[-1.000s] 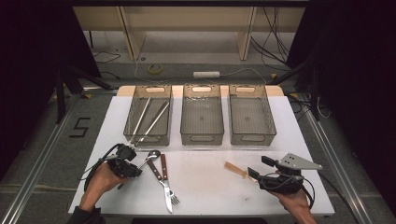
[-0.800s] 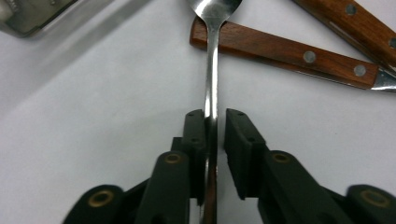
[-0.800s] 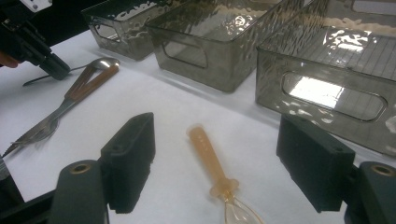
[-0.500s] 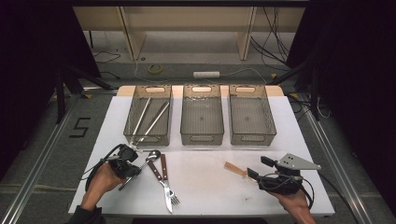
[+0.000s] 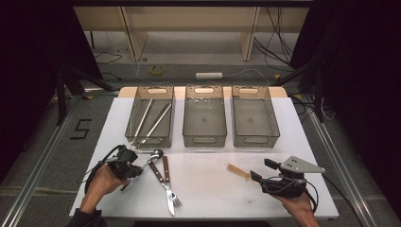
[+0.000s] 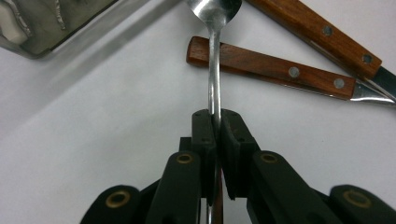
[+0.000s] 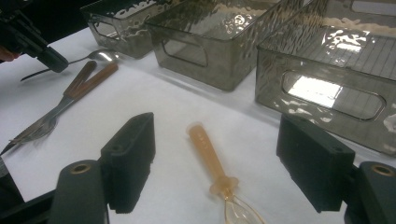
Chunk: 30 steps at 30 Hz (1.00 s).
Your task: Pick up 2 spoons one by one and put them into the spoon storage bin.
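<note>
A metal spoon lies at the table's left, its bowl near the left bin. My left gripper is shut on the spoon's thin handle, which passes straight between the pads. At the right, an orange translucent plastic spoon lies on the white table. My right gripper stands open around it. In the right gripper view the plastic spoon's handle lies between the wide-apart pads without touching them.
A wood-handled knife and fork lie beside the metal spoon, with handles close to my left jaws. Three smoked clear bins stand in a row behind: left with several metal utensils, middle, right.
The left jaws have drawn together on the metal spoon's handle. Both hands have kept their places, and the right gripper stays open.
</note>
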{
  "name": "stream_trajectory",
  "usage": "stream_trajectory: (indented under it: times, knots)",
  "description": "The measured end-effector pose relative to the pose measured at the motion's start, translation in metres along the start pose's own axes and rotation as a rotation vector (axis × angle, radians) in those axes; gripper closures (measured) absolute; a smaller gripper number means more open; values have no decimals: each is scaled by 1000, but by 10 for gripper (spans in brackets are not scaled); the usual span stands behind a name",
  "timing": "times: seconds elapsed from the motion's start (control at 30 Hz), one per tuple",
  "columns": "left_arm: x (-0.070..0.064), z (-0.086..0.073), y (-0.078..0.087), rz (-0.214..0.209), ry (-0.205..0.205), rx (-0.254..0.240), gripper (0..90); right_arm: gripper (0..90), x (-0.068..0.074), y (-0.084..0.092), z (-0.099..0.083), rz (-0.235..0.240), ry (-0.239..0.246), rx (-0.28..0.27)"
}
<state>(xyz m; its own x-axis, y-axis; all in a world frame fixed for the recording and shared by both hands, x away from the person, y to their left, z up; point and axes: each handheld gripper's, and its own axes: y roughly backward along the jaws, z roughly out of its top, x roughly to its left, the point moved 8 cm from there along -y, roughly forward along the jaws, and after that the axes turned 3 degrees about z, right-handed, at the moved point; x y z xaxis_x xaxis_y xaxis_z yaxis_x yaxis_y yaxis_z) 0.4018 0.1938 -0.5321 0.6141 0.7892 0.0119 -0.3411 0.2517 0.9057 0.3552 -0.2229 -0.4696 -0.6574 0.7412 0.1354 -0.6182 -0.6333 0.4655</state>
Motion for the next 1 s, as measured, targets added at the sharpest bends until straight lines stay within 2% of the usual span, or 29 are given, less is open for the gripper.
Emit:
stream_trajectory:
  times: [0.17,0.23,0.5,0.6,0.67,0.87,1.0]
  knots:
    - [-2,5,6,-6,2,-28,843,291,-1,0,0,-1,-1,0]
    - [-7,8,11,-22,-7,-48,843,291,-1,0,0,-1,-2,0]
    - [-34,29,31,-112,-39,-143,843,291,-1,0,0,2,-5,0]
    - [-40,38,36,-165,-20,-186,843,291,-2,0,-1,1,-9,3]
    - [-42,42,36,-183,-16,-199,843,291,-1,0,-1,2,-7,2]
    - [-47,51,38,-193,-21,-217,843,291,-2,0,-1,1,-9,4]
    - [-50,63,43,-191,-36,-240,843,291,-2,0,-1,-1,-12,4]
